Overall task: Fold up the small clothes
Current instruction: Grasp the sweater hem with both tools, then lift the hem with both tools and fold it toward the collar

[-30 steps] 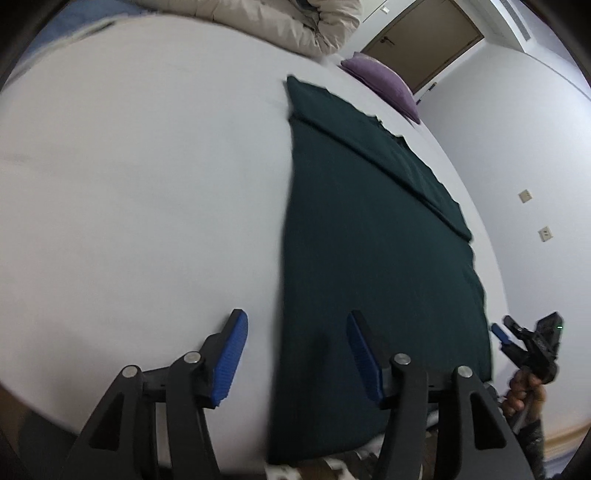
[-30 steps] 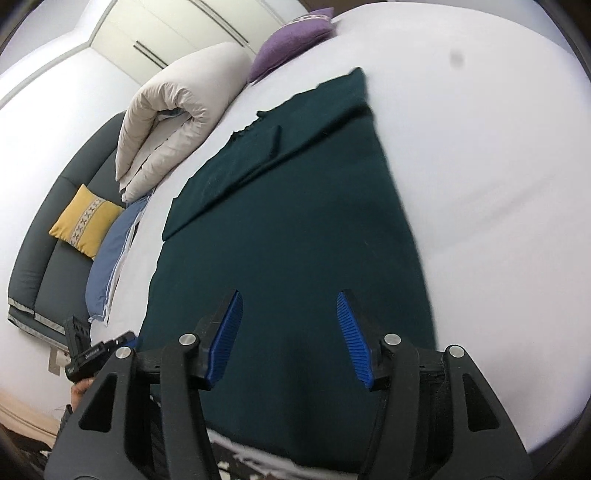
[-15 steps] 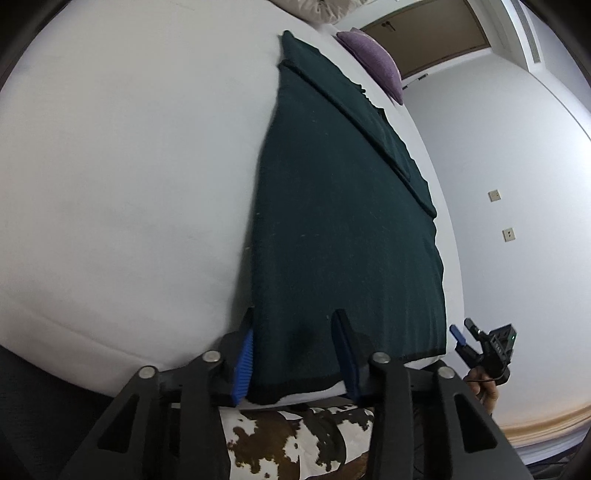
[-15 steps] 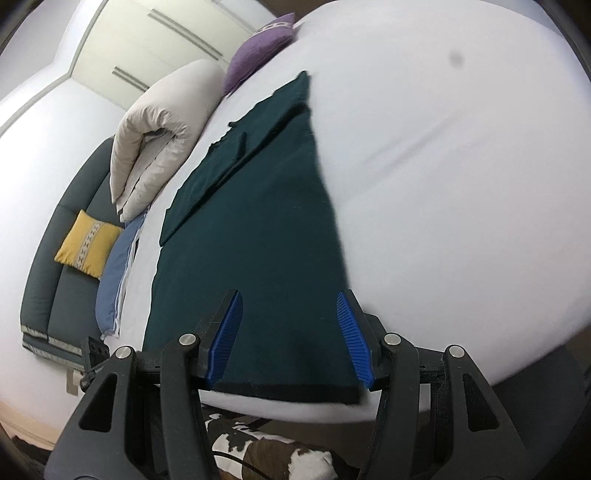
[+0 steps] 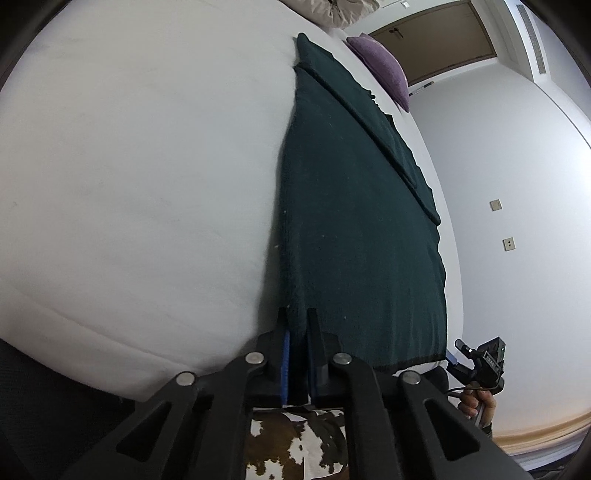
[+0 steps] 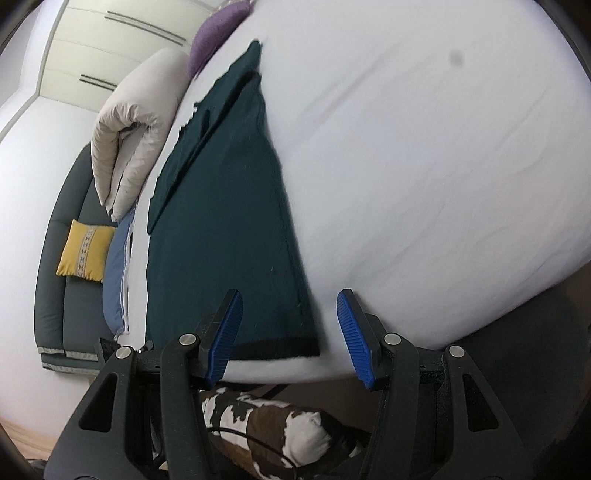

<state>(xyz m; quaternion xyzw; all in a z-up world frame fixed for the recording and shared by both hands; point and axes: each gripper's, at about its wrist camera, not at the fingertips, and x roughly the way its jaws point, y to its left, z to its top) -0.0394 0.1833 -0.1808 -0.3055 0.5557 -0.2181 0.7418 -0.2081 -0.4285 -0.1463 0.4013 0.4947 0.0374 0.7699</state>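
Observation:
A dark green garment (image 5: 354,221) lies flat on the white bed (image 5: 129,166), its far end folded over. My left gripper (image 5: 297,317) is shut on the garment's near left corner at the hem. In the right wrist view the garment (image 6: 221,221) runs away from me; my right gripper (image 6: 290,306) is open, its blue pads on either side of the near right corner, just above the hem. The right gripper also shows in the left wrist view (image 5: 480,363) by the bed's edge.
A rolled beige duvet (image 6: 136,129) and a purple pillow (image 6: 214,33) lie at the far end. A grey sofa with a yellow cushion (image 6: 86,251) stands to the left. A cow-patterned rug (image 6: 273,432) lies below the bed edge. A wall is on the right.
My left gripper dropped to the near hem and shut on the garment's left corner. My right gripper moved down and right to the near right corner and stayed open.

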